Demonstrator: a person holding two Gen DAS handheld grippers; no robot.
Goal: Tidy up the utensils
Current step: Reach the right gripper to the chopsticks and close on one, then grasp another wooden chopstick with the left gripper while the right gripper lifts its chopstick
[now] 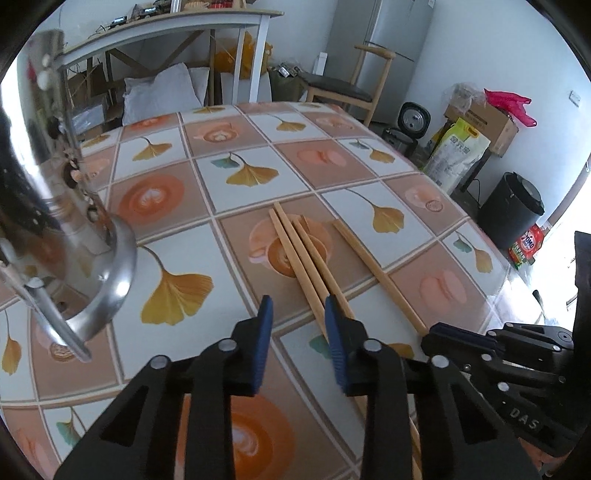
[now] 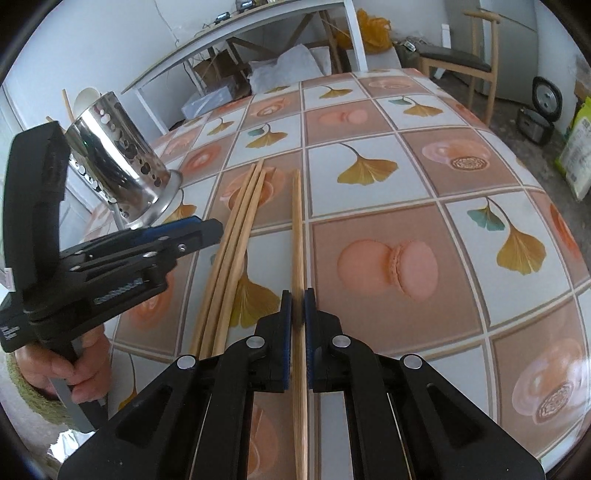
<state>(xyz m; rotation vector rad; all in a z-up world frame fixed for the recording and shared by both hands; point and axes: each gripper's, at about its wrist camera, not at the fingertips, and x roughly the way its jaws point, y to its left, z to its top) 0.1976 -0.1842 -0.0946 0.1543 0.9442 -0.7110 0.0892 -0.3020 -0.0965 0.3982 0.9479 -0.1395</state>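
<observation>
Several wooden chopsticks lie on the patterned tablecloth. Three lie bunched together (image 2: 236, 236) and one lies apart to their right (image 2: 297, 221). My right gripper (image 2: 297, 295) is shut on the single chopstick near its near end. My left gripper (image 1: 298, 306) is open and empty, just left of the bunch (image 1: 306, 258), with its right finger over them. The single chopstick shows in the left wrist view (image 1: 380, 277). A perforated steel utensil holder (image 2: 118, 162) stands at the left, holding a couple of sticks; it fills the left edge in the left wrist view (image 1: 55, 206).
The table edge (image 2: 554, 435) curves away at the right. Behind the table stand a white desk (image 1: 166, 33), a wooden chair (image 1: 343, 88), a fridge (image 1: 380, 26), boxes and bags (image 1: 461, 147) and a black bin (image 1: 513, 210).
</observation>
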